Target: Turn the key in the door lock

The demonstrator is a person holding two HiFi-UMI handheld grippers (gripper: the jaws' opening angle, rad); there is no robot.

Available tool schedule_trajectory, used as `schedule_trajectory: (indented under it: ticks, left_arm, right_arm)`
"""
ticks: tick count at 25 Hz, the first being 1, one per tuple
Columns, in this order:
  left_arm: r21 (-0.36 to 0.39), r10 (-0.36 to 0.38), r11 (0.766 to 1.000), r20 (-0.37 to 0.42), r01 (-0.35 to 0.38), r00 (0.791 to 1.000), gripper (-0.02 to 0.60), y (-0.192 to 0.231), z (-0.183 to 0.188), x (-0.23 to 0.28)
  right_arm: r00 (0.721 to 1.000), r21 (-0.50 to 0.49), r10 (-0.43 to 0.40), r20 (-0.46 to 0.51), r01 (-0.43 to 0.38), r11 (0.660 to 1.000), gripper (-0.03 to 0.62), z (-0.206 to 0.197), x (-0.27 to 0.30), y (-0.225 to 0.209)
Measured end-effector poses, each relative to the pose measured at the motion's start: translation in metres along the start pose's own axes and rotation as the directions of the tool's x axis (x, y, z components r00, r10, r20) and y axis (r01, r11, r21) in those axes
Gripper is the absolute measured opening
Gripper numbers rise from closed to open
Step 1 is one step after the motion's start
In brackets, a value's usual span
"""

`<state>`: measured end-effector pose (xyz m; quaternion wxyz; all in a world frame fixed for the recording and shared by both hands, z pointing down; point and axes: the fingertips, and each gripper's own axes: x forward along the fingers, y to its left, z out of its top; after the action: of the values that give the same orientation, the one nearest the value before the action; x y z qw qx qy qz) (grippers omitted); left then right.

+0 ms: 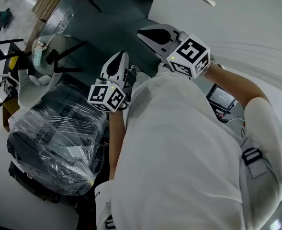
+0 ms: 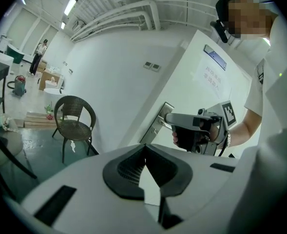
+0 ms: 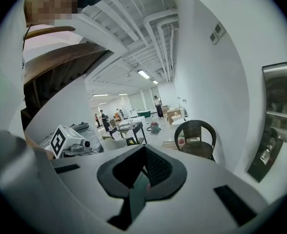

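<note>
Both the left gripper (image 2: 144,148) and right gripper (image 3: 144,148) have jaws closed on nothing; lock plate (image 3: 276,89) details are indistinct.

Head view: above the person's shoulder, looking steeply down, close on the left gripper (image 1: 120,56) and right gripper (image 1: 145,34). Left gripper view: looks along its own jaws toward the lock plate (image 2: 158,123), fairly near. Right gripper view: close beside the plate, which sits at frame right. Both gripper views share the plate and the chair (image 2: 75,121) left of it.
</note>
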<state>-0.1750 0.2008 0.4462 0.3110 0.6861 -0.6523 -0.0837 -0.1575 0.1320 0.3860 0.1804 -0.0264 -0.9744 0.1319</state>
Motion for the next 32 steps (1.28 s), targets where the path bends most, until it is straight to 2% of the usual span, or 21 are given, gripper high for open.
schedule_trajectory:
  ticks: [7, 15, 20, 25, 32]
  left_arm:
    - [0.078, 0.103, 0.991, 0.064, -0.108, 0.993, 0.009, 0.043, 0.027, -0.051]
    - [0.112, 0.141, 0.981, 0.134, -0.156, 0.981, 0.009, 0.07, 0.049, -0.082]
    - [0.112, 0.159, 0.977, 0.174, -0.18, 0.972, 0.009, 0.083, 0.057, -0.091]
    - [0.084, 0.237, 0.962, 0.202, -0.258, 0.95, 0.009, 0.096, 0.063, -0.089]
    - [0.093, 0.267, 0.953, 0.186, -0.287, 0.946, 0.009, 0.071, 0.064, -0.071]
  right_arm:
    - [0.999, -0.025, 0.003, 0.036, -0.003, 1.0, -0.004, 0.012, 0.04, 0.044]
    - [0.995, -0.042, -0.042, 0.09, 0.046, 0.998, -0.004, 0.027, 0.062, 0.078]
    - [0.992, -0.056, -0.083, 0.099, 0.089, 0.994, -0.003, 0.03, 0.064, 0.082]
    - [0.988, -0.017, -0.12, 0.1, 0.123, 0.992, -0.003, 0.027, 0.063, 0.074]
    - [0.989, 0.027, -0.114, 0.093, 0.112, 0.993, -0.004, 0.025, 0.052, 0.061]
